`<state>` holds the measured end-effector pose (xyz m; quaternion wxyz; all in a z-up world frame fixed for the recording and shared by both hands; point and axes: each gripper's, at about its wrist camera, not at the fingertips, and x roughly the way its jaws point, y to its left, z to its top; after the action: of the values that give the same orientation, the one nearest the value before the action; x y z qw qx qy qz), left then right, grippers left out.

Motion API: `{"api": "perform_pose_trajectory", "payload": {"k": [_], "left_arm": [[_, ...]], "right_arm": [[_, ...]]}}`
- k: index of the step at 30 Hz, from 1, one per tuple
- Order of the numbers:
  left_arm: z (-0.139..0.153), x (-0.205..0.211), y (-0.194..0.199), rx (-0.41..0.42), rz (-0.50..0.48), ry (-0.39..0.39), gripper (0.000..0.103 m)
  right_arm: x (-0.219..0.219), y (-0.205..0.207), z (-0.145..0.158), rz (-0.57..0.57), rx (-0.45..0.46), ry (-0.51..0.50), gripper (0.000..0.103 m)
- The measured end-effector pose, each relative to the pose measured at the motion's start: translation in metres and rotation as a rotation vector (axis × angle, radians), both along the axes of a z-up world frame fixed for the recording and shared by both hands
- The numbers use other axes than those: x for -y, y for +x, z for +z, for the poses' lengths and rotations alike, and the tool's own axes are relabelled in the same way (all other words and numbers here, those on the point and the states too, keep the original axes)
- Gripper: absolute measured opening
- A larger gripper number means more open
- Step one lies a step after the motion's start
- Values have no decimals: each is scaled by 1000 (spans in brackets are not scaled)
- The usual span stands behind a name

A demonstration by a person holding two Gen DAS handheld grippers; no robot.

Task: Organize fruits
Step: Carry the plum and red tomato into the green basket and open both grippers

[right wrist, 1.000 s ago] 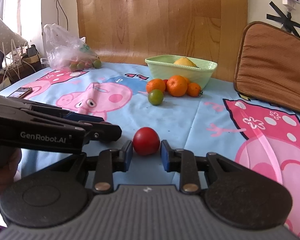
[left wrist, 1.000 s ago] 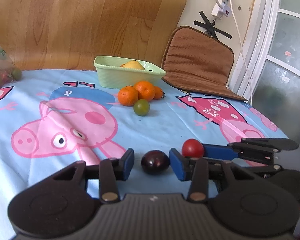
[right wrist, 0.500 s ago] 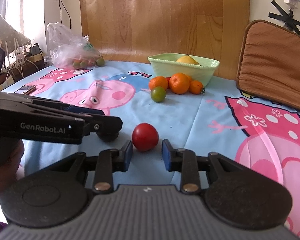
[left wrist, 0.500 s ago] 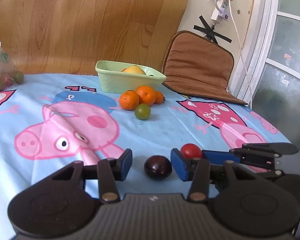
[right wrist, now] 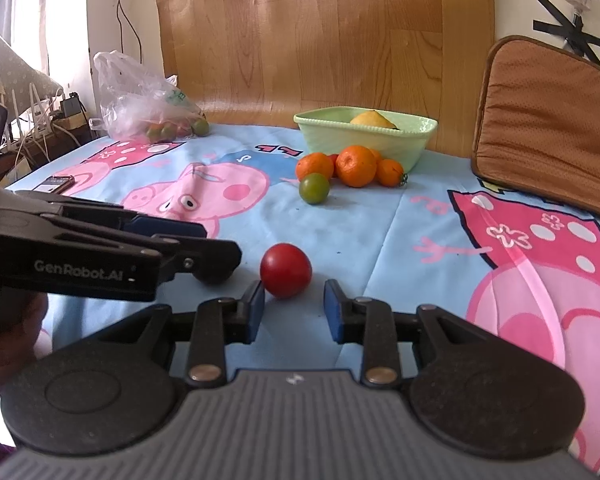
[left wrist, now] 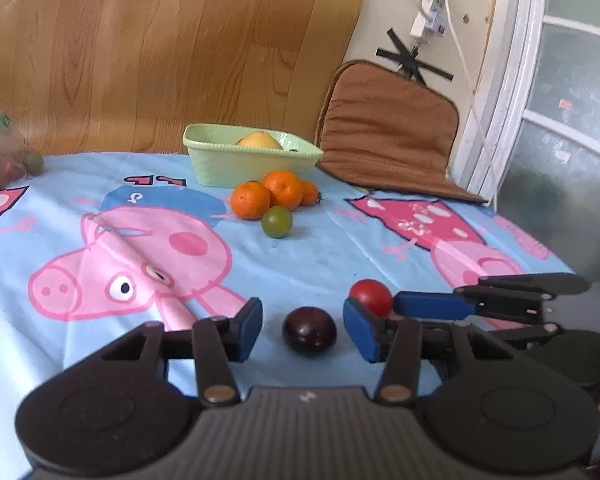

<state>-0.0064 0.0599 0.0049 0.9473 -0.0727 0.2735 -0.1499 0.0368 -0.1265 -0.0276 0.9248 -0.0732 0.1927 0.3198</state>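
Note:
A dark plum [left wrist: 309, 331] lies on the cartoon-pig cloth between the blue pads of my left gripper [left wrist: 303, 322]. Those jaws are opening and neither pad touches the plum. A red tomato [right wrist: 286, 276] rests on the cloth just at the tips of my right gripper [right wrist: 294, 294], close to the left pad with a gap on the right; this gripper is open. The tomato [left wrist: 371, 297] also shows in the left wrist view, beside the right gripper's fingers [left wrist: 432, 306]. In the right wrist view the left gripper's fingers [right wrist: 168, 226] cover most of the plum.
At the back stands a green bowl [left wrist: 204, 160] holding a yellow fruit [left wrist: 260, 140], with oranges [left wrist: 250, 200] and a green tomato [left wrist: 277, 221] in front. A brown cushion [left wrist: 388, 136] leans at the right. A plastic bag of fruit [right wrist: 140, 108] and a phone [right wrist: 58, 182] lie far left.
The right jaws have spread off the red tomato, which now rests free at their tips. The left jaws have widened around the plum. Neither hand has shifted noticeably.

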Motion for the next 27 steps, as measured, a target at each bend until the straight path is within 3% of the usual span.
{"api": "perform_pose_trajectory", "payload": {"k": [7,11,18,23,27], "left_arm": [[-3,-1,3,-55,-7,-3,44],[-4,0,5,-61,-32,-16,31],[1,-7,14,-82,-30,-58,31],[24,-23,43,-59,-14,-92,31],[48,-29,86,2,14,-51,31]], "right_arm": [[-5,2,4,21,36,-24,35],[-7,10,4,46,37,-32,35],[-9,22,10,84,15,-15,32],[-1,40,25,53,28,52,32],[-1,65,41,15,80,79,32]]}}
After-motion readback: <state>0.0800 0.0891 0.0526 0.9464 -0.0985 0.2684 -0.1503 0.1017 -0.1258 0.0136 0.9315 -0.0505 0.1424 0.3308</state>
